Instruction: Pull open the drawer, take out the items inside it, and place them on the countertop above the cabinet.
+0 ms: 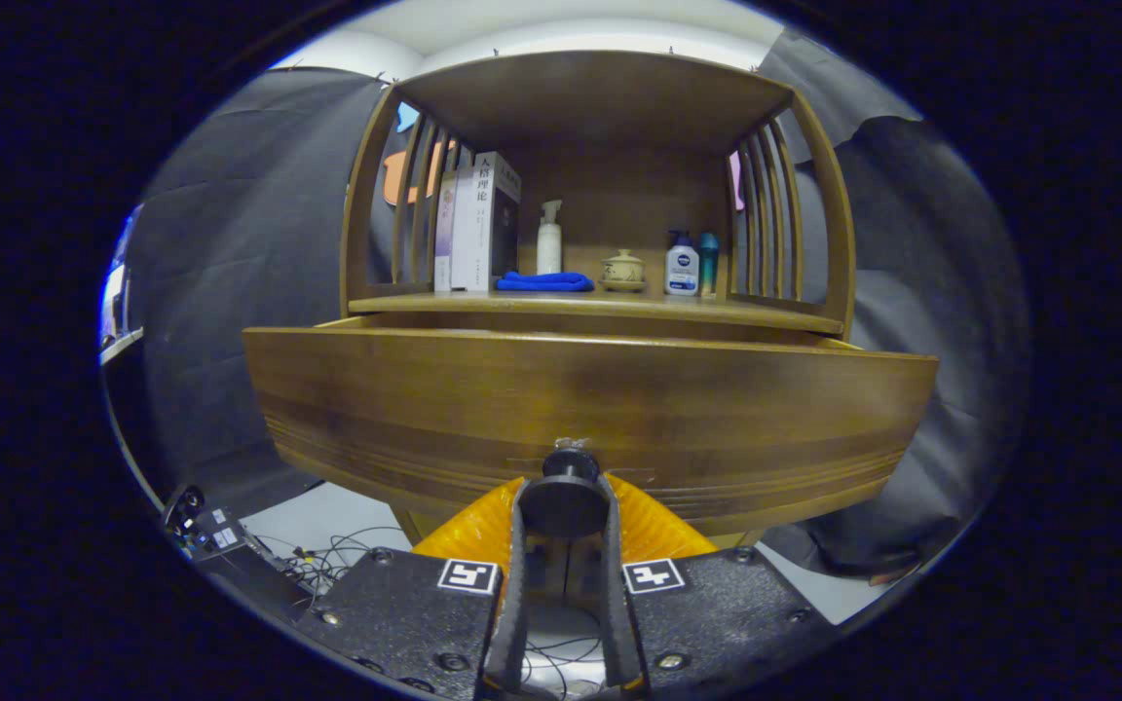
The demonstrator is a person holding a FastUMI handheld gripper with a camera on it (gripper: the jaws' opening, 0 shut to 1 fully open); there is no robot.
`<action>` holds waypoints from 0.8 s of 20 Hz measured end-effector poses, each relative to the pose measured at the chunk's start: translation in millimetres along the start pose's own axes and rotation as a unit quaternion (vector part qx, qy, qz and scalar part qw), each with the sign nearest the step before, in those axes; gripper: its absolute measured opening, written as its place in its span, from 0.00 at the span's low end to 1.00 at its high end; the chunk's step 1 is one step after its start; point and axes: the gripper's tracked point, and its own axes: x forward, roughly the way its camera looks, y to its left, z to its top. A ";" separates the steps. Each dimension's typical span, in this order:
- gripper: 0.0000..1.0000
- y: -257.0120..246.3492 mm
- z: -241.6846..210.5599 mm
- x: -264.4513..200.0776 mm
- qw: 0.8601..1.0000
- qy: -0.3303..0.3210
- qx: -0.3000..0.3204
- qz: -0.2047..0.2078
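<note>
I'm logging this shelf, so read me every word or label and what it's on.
"理论": on the book spine; the characters above it are blurred.
Blue-capped bottle label: too small to read.
Hand-held gripper, shut on the drawer knob: square markers, no words.

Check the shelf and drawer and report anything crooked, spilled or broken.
Nothing stands out. On the shelf the books stand upright, the blue cloth lies folded, and the bottles and lidded pot are upright. The drawer is pulled out, level, with the gripper jaws shut on its knob.
</note>
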 end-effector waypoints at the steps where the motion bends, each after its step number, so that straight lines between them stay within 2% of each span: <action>1: 0.34 0.8 0.0 0.6 1.000 -0.002 0.003 0.001; 14: 0.33 -0.7 -2.9 0.8 1.000 0.005 -0.003 0.000; 16: 0.50 -2.5 -0.1 -1.2 1.000 0.000 -0.010 0.005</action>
